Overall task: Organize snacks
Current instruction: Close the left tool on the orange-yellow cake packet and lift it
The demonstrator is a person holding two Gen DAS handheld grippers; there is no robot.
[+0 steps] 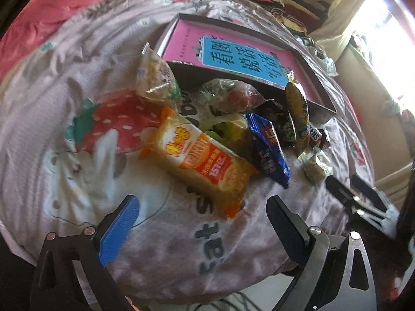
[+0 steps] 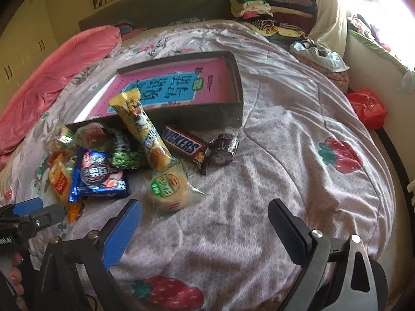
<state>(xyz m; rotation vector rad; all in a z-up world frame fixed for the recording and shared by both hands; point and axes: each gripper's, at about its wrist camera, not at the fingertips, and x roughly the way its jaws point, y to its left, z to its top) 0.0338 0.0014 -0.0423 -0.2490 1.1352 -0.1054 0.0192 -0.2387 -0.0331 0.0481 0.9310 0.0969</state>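
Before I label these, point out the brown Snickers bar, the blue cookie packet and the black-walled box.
Brown Snickers bar [image 2: 184,143]: right wrist view, white logo.
Blue cookie packet [image 2: 99,176]: right wrist view, front face.
Black-walled box [image 2: 215,115]: right wrist view, near wall.

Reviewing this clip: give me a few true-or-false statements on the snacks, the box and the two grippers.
1. Both the left gripper and the right gripper are open and hold nothing. True.
2. The Snickers bar lies inside the box. False: it lies on the bedspread in front of the box.
3. The yellow cracker pack lies nearest the left gripper. True.
4. The box is full of snacks. False: only a pink printed sheet shows in it.
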